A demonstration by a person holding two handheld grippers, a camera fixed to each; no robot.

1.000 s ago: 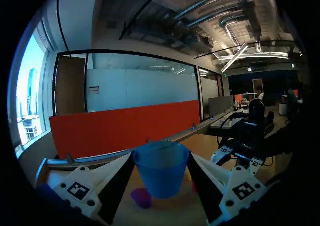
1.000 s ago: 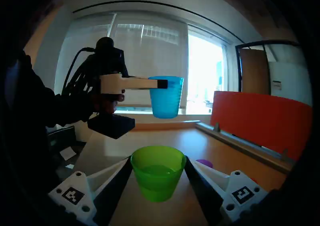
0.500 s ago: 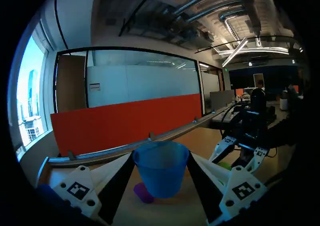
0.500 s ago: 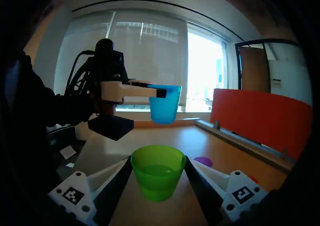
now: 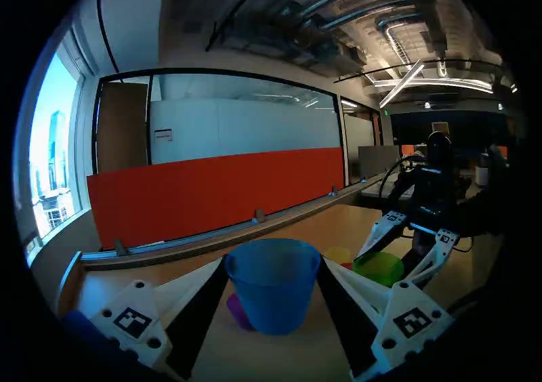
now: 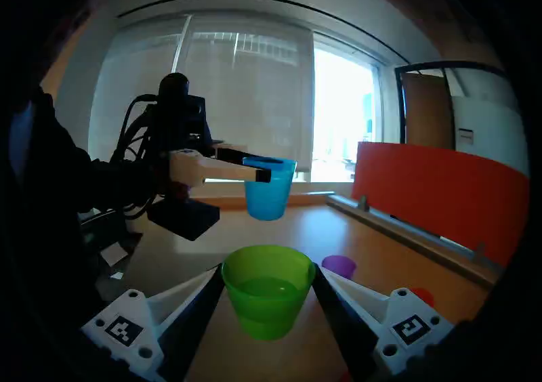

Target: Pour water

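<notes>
The left hand-held gripper (image 5: 271, 265) is closed on a blue cup (image 5: 272, 287), with both fingers pressed against its sides. The cup is carried roughly upright in the air, clear of the counter (image 5: 298, 355). Its contents cannot be determined.

The right hand-held gripper (image 6: 267, 273) is closed on a green cup (image 6: 267, 290), one finger on each side. This cup is upright and water stands in its lower part. Whether its base touches the counter cannot be determined.

In the right gripper view the blue cup hangs beyond and above the green cup, apart from it. A dark sleeve (image 6: 81, 179) extends behind the gripper carrying it.

A purple cup (image 6: 339, 265) stands on the counter just right of the green cup. A red object (image 6: 421, 295) lies farther right, partly hidden. In the left gripper view a yellow cup (image 5: 337, 254) sits just beside the green cup. An orange-red partition (image 5: 217, 192) runs along the counter's far edge.
</notes>
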